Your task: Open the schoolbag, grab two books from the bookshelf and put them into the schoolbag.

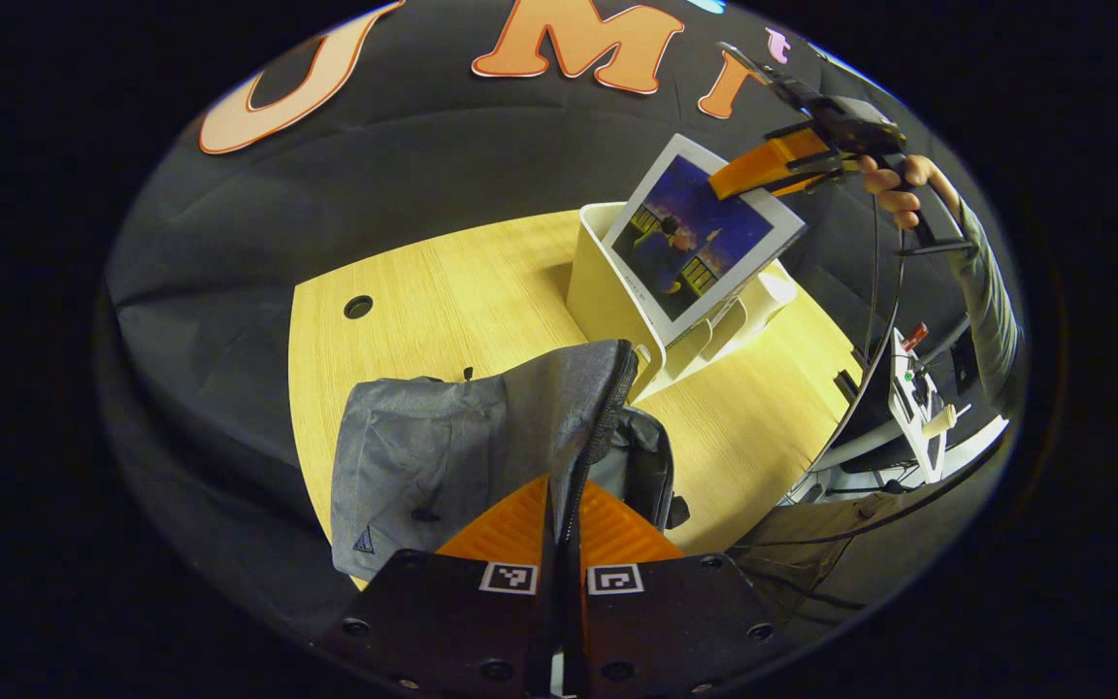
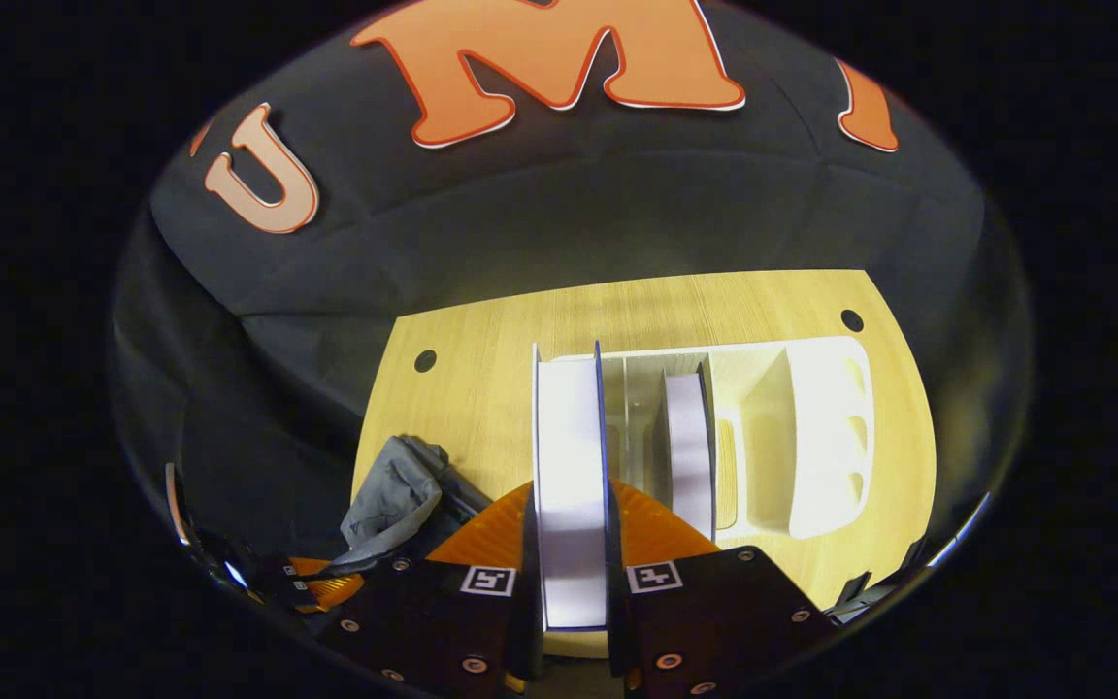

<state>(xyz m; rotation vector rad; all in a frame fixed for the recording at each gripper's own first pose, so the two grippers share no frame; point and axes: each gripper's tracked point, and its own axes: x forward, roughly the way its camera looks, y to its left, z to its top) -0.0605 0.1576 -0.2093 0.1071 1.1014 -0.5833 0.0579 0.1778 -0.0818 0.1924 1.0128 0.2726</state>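
Book point(image 2: 571, 485) clamped edge-on in right claw point(image 2: 571, 544) above bookshelf point(image 2: 811, 437), left claw point(image 1: 564, 529) pinching schoolbag point(image 1: 481, 427) flap

Light: bright on the table point(image 1: 443, 282), dim on the wall.
Glare: page edges of the book point(image 2: 571, 466) nearly washed out.
Edges: strong fisheye bending.
Focus: sharp centrally, perhaps softer at rims.

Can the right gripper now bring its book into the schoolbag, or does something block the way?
Probably yes. The right gripper holds the book lifted out of the white bookshelf, and the left gripper pinches the schoolbag flap upward. How wide the opening is, I cannot tell.
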